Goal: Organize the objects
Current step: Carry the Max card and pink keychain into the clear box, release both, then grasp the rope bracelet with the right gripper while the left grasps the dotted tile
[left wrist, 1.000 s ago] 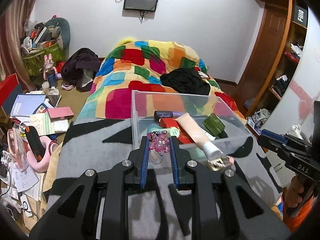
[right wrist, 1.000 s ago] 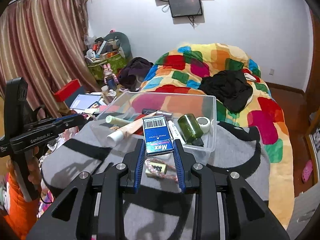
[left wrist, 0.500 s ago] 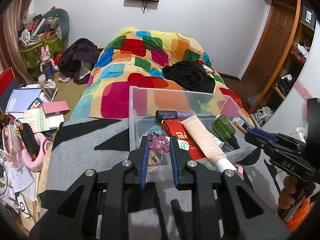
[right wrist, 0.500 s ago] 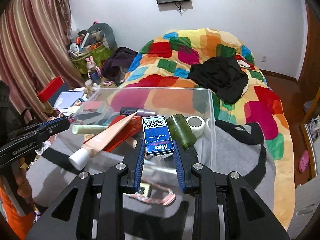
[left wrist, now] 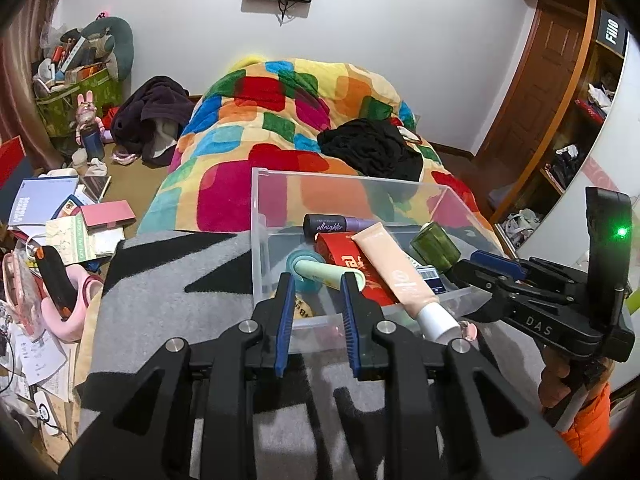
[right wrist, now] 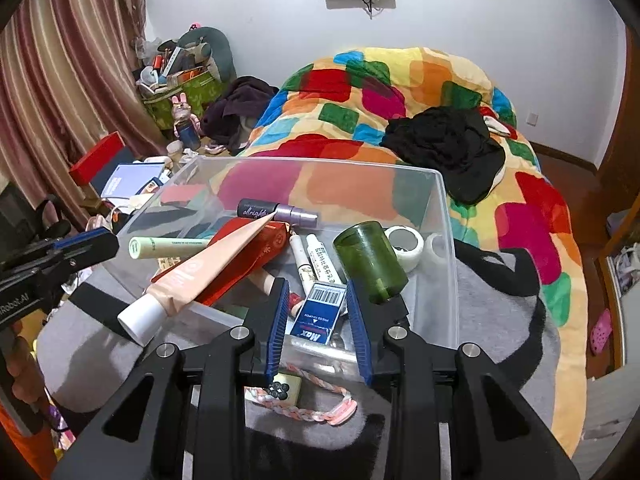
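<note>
A clear plastic bin [left wrist: 272, 184] [right wrist: 448, 216] sits on a grey and black blanket. It holds a peach tube [left wrist: 394, 268] [right wrist: 208, 264], a red packet [left wrist: 344, 260], a green bottle [right wrist: 370, 260], a pale green tube [left wrist: 326, 270] and a purple bottle [right wrist: 276, 211]. My left gripper [left wrist: 316, 286] is open and empty over the bin's near wall. My right gripper [right wrist: 316, 294] is open over the bin, and the blue Max box [right wrist: 318, 314] lies loose inside below it. The pink octopus charm is out of sight.
A braided pink cord with a small tag [right wrist: 296, 394] lies on the blanket before the bin. A colourful quilt [left wrist: 280, 120] with black clothing [left wrist: 372, 148] lies behind. Books and clutter [left wrist: 68, 224] cover the floor on the left. A wooden shelf [left wrist: 576, 120] stands on the right.
Both grippers moved forward over the bin and opened. The left one let go of the pink octopus charm. The right one let go of the blue Max box, which now lies in the bin.
</note>
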